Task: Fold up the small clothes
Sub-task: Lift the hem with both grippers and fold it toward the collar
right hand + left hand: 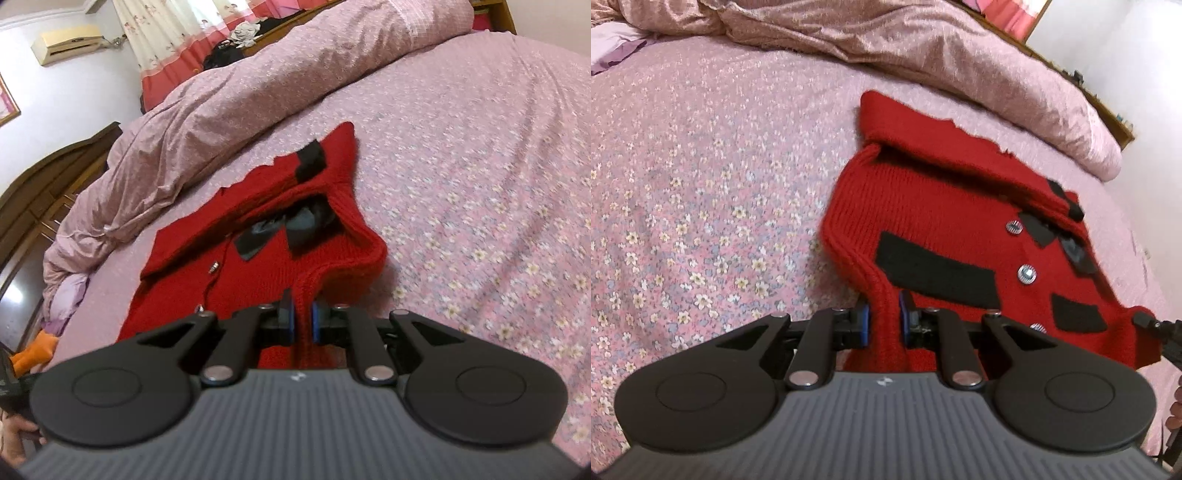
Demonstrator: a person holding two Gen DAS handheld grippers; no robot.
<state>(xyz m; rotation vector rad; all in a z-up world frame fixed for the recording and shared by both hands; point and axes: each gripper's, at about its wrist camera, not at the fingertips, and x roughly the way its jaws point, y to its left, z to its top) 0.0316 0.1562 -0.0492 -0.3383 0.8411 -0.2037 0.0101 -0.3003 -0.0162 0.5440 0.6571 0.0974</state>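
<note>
A small red knit cardigan (923,206) with black patches and silver buttons lies on a pink flowered bedsheet (701,184). My left gripper (884,317) is shut on its ribbed near hem, the knit pinched between the blue pads. In the right wrist view the same cardigan (258,266) shows a dark bow at the collar. My right gripper (303,319) is shut on the other end of the ribbed hem. The cloth is pulled up a little at both grips. A dark piece at the right edge (1156,328) of the left wrist view looks like the right gripper.
A crumpled pink duvet (229,96) is heaped along the far side of the bed. A wooden bed frame (48,184) and curtains (177,40) stand beyond it. An orange item (33,354) and a hand (18,435) show at the lower left.
</note>
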